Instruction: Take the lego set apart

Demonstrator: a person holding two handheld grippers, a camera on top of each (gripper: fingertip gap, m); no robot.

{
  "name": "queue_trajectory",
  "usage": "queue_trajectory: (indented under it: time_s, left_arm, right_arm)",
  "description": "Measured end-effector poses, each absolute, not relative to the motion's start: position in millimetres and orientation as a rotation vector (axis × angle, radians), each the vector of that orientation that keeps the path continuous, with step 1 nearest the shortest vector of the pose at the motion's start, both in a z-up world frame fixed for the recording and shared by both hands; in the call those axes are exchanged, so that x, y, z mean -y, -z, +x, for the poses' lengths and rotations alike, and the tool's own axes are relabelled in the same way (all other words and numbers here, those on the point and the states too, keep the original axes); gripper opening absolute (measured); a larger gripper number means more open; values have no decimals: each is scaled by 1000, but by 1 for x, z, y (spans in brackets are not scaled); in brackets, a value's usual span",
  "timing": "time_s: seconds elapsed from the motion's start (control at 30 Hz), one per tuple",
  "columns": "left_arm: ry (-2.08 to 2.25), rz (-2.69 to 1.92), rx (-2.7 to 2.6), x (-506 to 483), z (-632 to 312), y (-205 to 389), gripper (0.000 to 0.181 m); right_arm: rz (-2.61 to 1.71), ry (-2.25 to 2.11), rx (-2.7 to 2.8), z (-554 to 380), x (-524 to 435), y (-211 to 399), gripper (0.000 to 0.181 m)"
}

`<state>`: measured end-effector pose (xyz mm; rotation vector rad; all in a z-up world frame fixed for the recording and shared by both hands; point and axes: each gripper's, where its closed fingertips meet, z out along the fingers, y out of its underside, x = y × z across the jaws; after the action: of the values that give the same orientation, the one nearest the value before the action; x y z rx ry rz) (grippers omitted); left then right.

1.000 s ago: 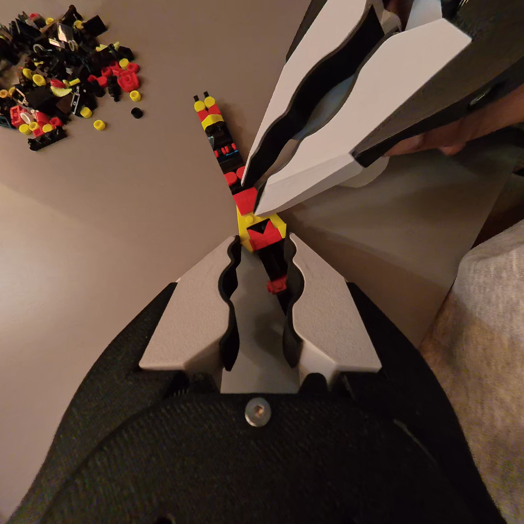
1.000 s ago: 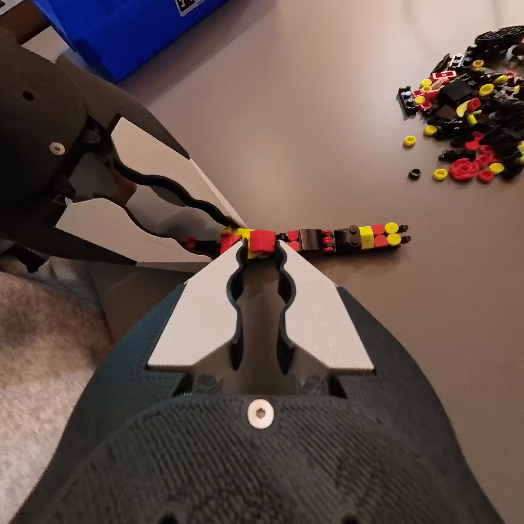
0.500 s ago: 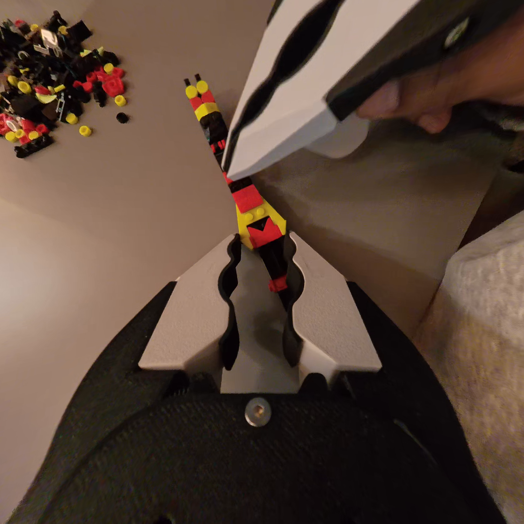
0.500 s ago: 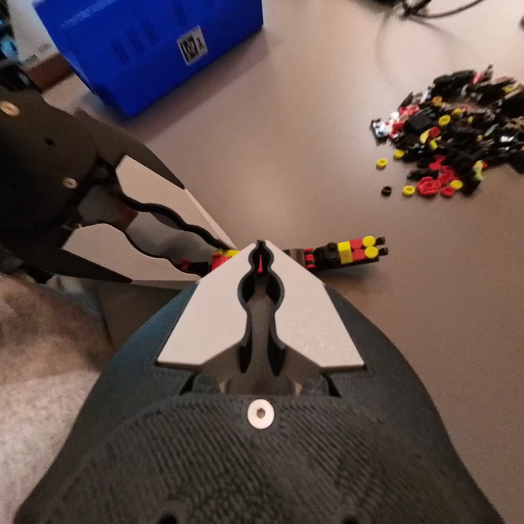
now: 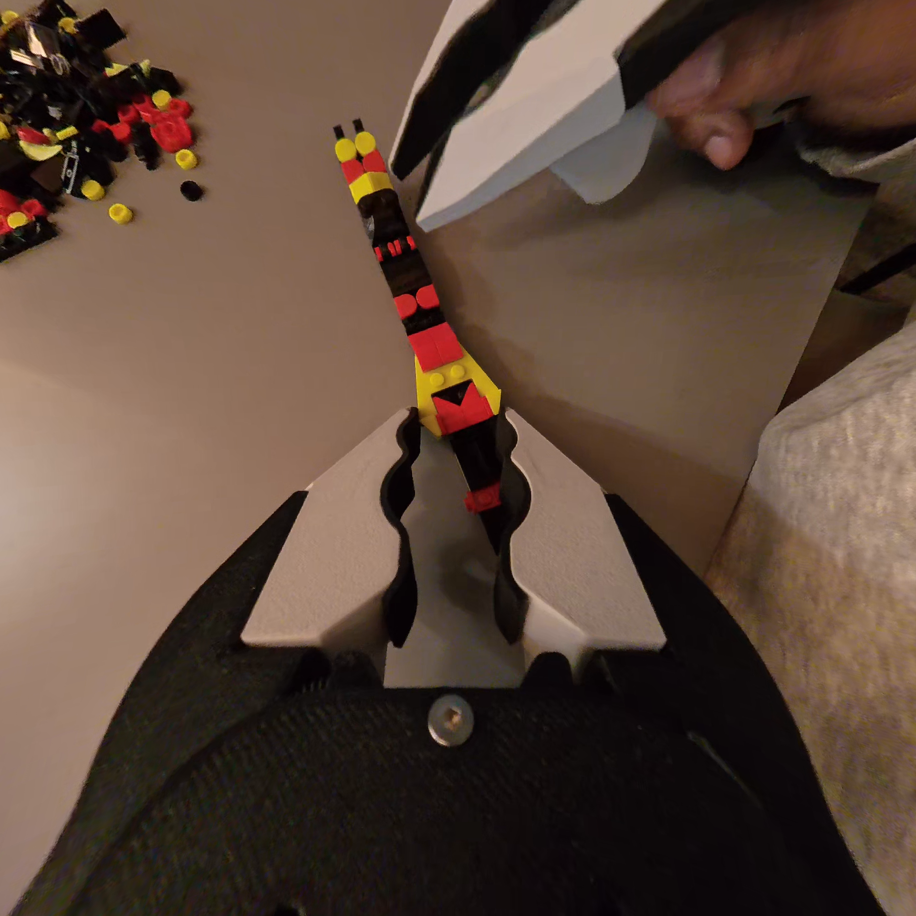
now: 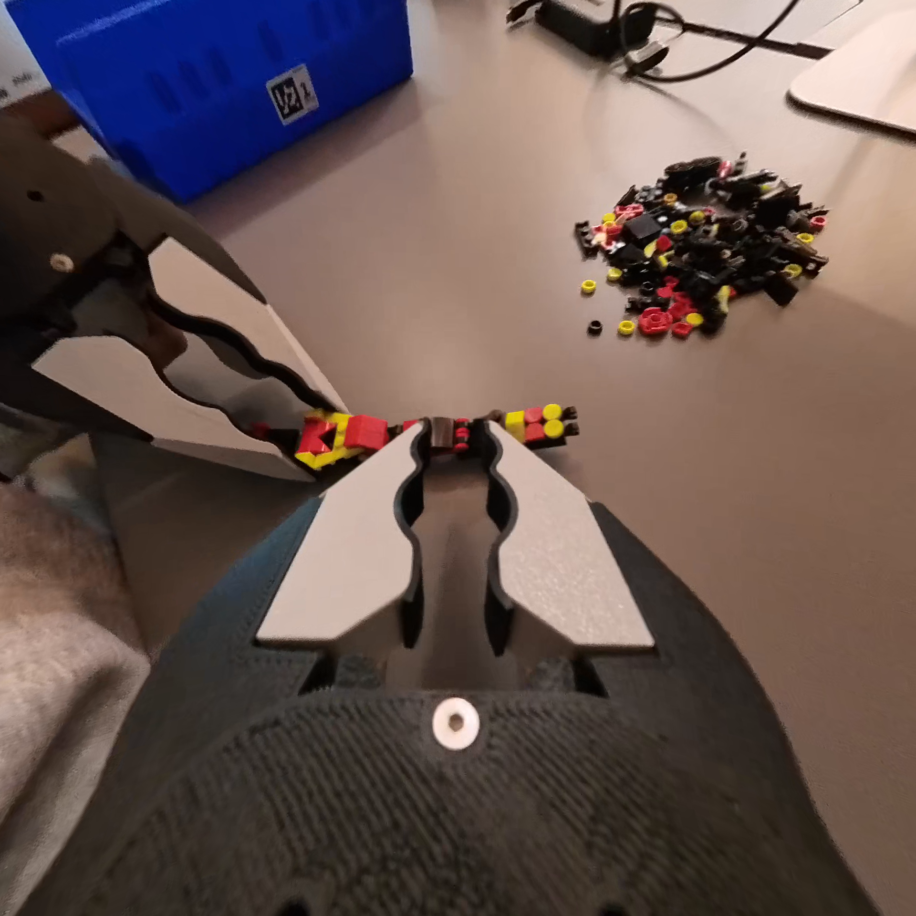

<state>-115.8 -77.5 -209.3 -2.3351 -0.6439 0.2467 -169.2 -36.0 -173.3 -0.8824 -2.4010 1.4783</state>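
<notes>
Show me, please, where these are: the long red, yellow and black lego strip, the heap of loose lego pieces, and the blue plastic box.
Long red, yellow and black lego strip (image 5: 435, 347), left wrist view: its red middle tiles.
Heap of loose lego pieces (image 6: 714, 248), right wrist view: the heap's black centre.
Blue plastic box (image 6: 208, 84), right wrist view: its front wall.

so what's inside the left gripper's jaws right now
The narrow black tail of the lego strip, with a small red piece near its end, lies between the left gripper's jaws, against the right finger. The very tip is hidden behind that finger. The table shows beneath.
</notes>
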Motion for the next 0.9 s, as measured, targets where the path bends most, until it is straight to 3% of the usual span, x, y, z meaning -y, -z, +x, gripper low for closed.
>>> queue_trajectory:
  time_s: [0.13, 0.9]
  left_arm:
    - [-236, -2332, 638, 78, -115, 209, 33]
    - [-290, -2199, 450, 84, -117, 190, 31]
  right_arm:
    - [-836, -1368, 2402, -170, 37, 180, 20]
    - [-1408, -1721, 2287, -187, 5, 174, 43]
